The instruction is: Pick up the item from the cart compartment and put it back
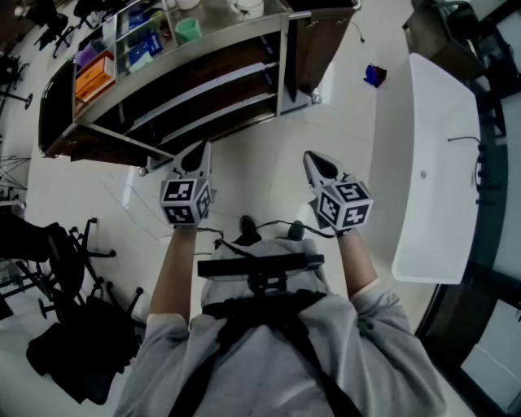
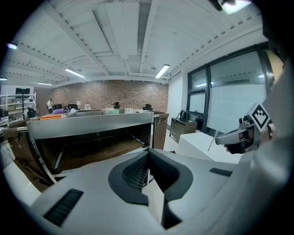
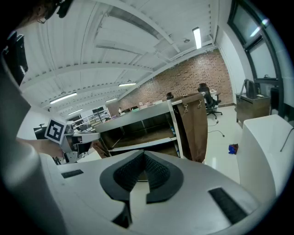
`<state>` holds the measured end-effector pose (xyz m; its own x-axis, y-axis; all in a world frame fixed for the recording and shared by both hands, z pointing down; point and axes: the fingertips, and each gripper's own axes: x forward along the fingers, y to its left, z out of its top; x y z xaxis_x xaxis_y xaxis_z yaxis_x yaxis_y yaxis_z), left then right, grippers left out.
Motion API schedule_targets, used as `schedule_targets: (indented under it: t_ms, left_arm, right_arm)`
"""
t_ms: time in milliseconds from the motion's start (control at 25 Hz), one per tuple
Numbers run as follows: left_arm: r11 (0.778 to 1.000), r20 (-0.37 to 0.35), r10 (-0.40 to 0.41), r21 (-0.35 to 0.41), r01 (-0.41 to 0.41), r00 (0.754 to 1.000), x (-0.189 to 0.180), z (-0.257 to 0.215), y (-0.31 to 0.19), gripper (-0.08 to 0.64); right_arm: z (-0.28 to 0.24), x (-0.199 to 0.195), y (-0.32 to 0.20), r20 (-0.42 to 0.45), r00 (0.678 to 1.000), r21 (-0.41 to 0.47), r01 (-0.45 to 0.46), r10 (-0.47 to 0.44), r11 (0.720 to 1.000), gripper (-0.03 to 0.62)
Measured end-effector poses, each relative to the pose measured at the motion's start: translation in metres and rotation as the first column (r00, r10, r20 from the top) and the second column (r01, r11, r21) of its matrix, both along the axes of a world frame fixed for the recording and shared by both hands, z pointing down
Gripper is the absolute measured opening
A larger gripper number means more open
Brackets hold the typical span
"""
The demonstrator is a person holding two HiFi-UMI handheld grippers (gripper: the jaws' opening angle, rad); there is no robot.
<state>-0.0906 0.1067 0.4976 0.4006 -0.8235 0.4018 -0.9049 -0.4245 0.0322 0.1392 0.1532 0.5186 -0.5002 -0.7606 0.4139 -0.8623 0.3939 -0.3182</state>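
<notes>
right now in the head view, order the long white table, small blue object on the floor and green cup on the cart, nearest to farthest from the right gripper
From the right gripper:
1. Long white table, just to its right.
2. Small blue object, on the floor ahead-right.
3. Green cup, on top of the cart, ahead-left.

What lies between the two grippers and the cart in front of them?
Nothing but bare pale floor: the head view shows it separating the left gripper and the right gripper from the cart.
</notes>
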Motion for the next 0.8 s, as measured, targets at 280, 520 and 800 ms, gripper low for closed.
schedule_targets:
  t_ms: [280,520,800]
  left_arm:
    - [0.999,-0.006,0.034,0.016,-0.034,0.999,-0.043,-0.007,-0.012,0.0]
    - [0.997,-0.009,0.064,0.034,-0.063,0.998,-0.058,-0.014,-0.032,0.0]
    - [0.999,-0.024,0.028,0.039,-0.027,0.999,-0.054,-0.021,-0.076,0.0]
  right_arm:
    - [-0.004,-0.046,-0.019,0.002,1.0,0.026,-0.026,0.026,0.999,0.009]
    - [-0.014,-0.063,-0.046,-0.02,0.999,0.057,-0.036,0.037,0.998,0.009]
    - [-0.023,-0.059,-0.108,-0.031,1.0,0.076,0.007,-0.005,0.997,0.009]
